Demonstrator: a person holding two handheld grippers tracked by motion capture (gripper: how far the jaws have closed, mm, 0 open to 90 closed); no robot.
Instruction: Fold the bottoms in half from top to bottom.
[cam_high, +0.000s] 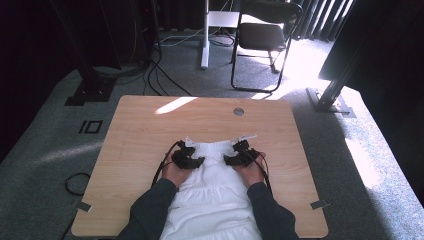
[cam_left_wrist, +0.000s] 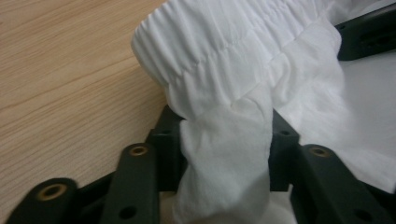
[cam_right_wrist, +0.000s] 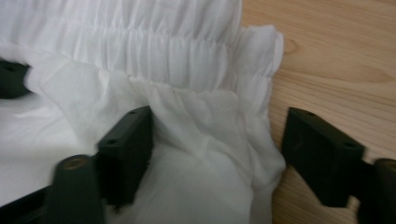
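A white garment with a gathered elastic waistband lies on the wooden table, running off its near edge. The person's hands rest on its upper part. My left gripper sits at the waistband's left end. In the left gripper view the left gripper has a bunched fold of the garment pressed between both jaws. My right gripper is at the waistband's right end. In the right gripper view the right gripper stands wide open around a loose fold of the garment, with bare wood showing beside its right jaw.
A round grommet hole sits near the table's far edge. A black folding chair and a white post stand behind the table on grey carpet. Cables lie on the floor at the left.
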